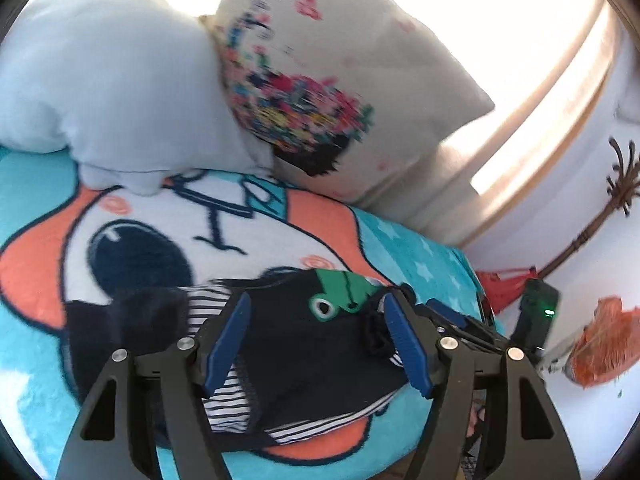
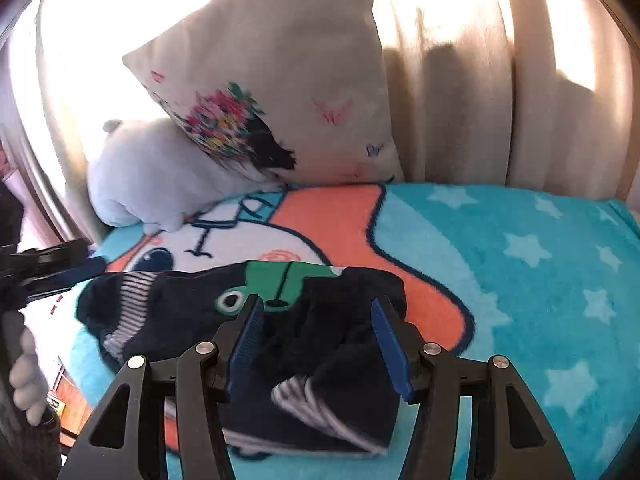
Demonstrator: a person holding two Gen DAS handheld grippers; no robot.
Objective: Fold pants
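Small dark navy pants (image 1: 296, 344) with a green frog patch and a striped lining lie crumpled on a cartoon blanket (image 1: 36, 208). They also show in the right wrist view (image 2: 188, 308). My left gripper (image 1: 320, 340) is open, its blue pads on either side of the middle of the pants, just above them. My right gripper (image 2: 316, 344) is open over the bunched right part of the pants, where a striped fold turns up. The left gripper (image 2: 52, 272) shows at the left edge of the right wrist view, and the right gripper (image 1: 460, 320) shows in the left wrist view.
A pale blue plush pillow (image 1: 112, 80) and a cream flowered cushion (image 1: 340, 80) lean at the head of the bed. They also show in the right wrist view as the plush (image 2: 152, 168) and the cushion (image 2: 288, 92). A curtain (image 2: 480, 100) hangs behind. A white wall with decals (image 1: 600, 240) is on the right.
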